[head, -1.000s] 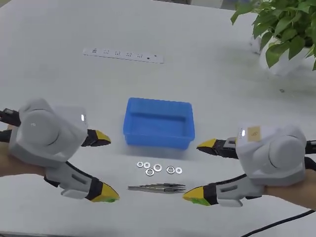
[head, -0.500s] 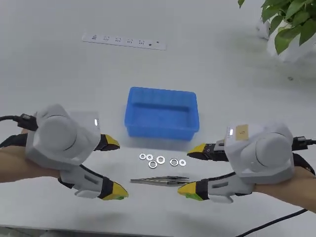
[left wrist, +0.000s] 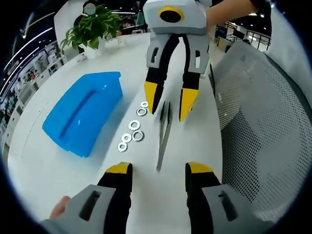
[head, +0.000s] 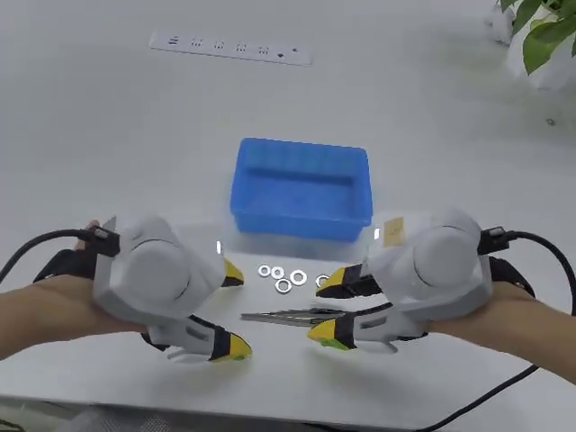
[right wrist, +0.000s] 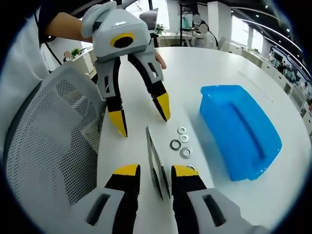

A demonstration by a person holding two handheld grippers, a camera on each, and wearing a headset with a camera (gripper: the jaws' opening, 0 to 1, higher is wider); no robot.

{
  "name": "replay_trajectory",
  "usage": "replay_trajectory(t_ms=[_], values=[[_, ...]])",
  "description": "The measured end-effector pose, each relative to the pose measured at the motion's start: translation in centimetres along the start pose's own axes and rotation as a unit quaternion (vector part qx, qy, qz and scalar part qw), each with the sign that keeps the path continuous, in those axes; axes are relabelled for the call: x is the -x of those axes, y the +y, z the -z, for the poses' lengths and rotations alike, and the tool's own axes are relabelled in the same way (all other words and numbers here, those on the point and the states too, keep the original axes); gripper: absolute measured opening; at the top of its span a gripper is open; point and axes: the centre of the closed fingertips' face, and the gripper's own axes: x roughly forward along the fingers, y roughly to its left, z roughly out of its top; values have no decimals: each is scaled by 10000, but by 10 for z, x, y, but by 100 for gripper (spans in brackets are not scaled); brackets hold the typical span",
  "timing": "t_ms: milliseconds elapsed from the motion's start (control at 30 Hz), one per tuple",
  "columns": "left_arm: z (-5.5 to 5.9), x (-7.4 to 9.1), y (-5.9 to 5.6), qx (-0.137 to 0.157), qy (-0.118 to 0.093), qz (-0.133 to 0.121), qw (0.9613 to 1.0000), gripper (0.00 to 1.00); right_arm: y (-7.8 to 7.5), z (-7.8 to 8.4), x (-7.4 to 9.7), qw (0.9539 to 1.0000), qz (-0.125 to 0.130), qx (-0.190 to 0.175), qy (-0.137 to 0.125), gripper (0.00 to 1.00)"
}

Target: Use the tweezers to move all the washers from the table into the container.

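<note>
Slim metal tweezers (head: 288, 316) lie on the white table (head: 108, 153), with several small washers (head: 283, 286) loose just behind them. Beyond the washers stands the blue container (head: 301, 189), with nothing in it that I can see. My right gripper (head: 326, 309) is open, its jaws standing on either side of the tweezers' right end (right wrist: 156, 165). My left gripper (head: 234, 310) is open too, a short way off the tweezers' left end (left wrist: 163, 131). In the left gripper view the washers (left wrist: 134, 126) lie between the tweezers and the container (left wrist: 83, 114).
A white power strip (head: 229, 48) lies at the back of the table. A potted plant (head: 540, 36) stands at the back right. A black cable (head: 540, 252) trails from the right gripper. A mesh chair back (right wrist: 48, 146) is near the table's front edge.
Both grippers have come inward toward the tweezers. The right gripper's jaws now straddle the tweezers' right end, and the left has neared the other end. The tweezers and washers stay put.
</note>
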Motion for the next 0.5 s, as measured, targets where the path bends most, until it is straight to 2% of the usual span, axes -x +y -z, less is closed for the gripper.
replay_trajectory(t_ms=[233, 300, 367, 500], values=[[-3, -3, 1, -42, -56, 37, 10000, 40, 2, 12, -7, 9986, -126, 349, 372, 21], [-4, -4, 1, -84, -56, 68, 9999, 36, 2, 11, -7, 9985, -119, 395, 359, 20], [-6, -6, 0, -131, -53, 92, 9999, 33, 1, 11, -7, 9982, -71, 460, 377, 19], [-9, -8, -3, -253, -32, 163, 9995, 28, -1, 12, -8, 9948, 58, 870, 527, 14]])
